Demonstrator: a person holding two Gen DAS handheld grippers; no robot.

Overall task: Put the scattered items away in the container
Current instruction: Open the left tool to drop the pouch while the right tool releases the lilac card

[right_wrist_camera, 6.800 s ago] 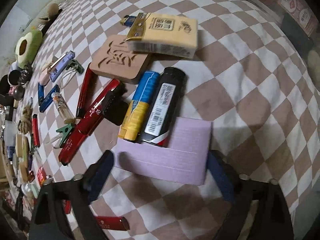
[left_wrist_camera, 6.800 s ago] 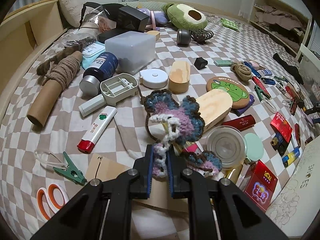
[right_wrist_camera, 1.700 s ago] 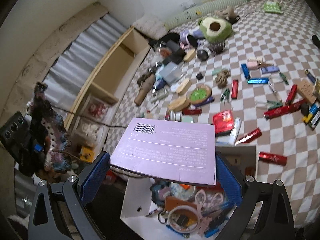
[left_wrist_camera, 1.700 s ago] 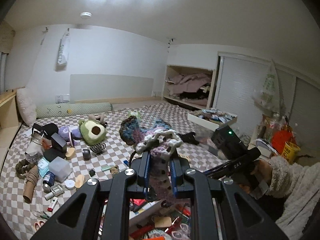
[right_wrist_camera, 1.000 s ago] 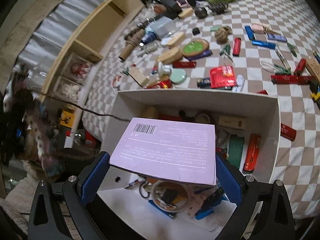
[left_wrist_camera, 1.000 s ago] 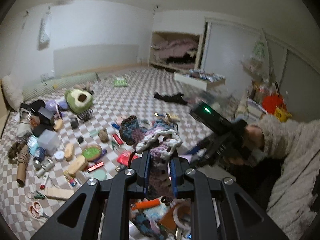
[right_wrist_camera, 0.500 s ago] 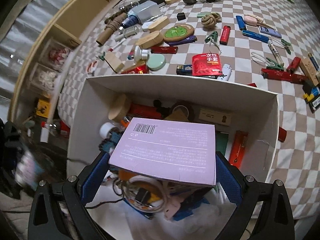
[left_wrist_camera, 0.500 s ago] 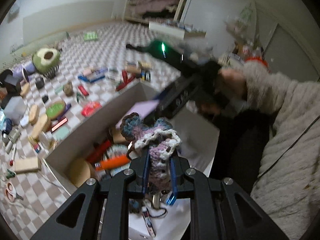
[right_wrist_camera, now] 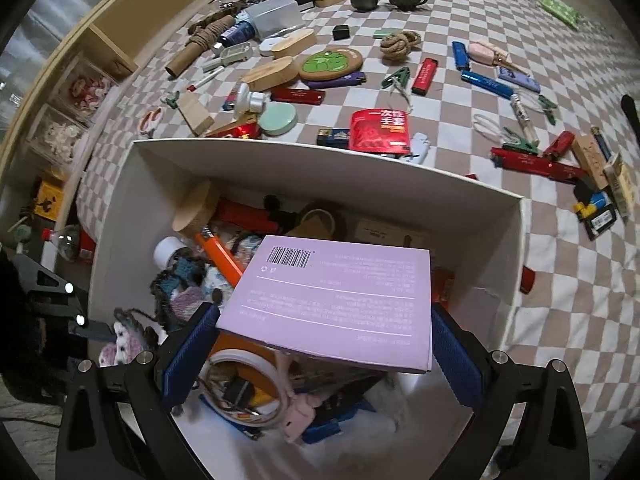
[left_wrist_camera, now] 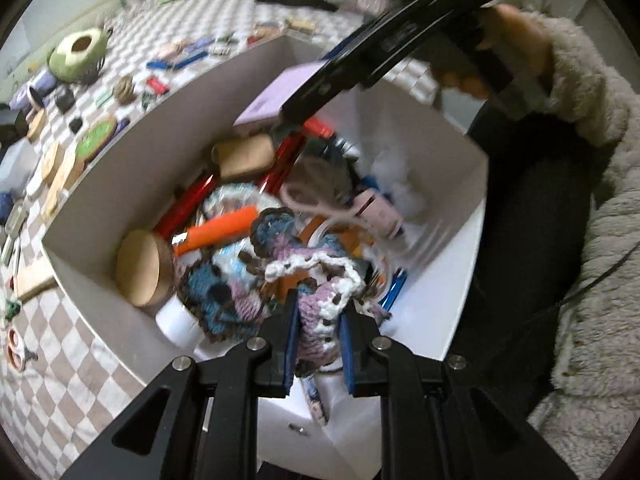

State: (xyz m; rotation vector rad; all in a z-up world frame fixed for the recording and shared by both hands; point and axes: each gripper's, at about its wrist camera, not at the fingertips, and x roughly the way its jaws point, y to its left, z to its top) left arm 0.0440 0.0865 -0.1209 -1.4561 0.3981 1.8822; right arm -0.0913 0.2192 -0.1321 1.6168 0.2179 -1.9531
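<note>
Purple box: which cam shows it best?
Right wrist. The purple box fills the middle there, barcode face up, clamped between the right gripper pads over the white bin. Left wrist catches only a blurred corner, mostly hidden behind that gripper.

i see a soft, bumpy yarn piece, a smooth matt paper purple box, a plain white cardboard container, a round wooden lid, a shiny orange plastic tube, a soft checked cloth bedcover, my fluffy sleeve
</note>
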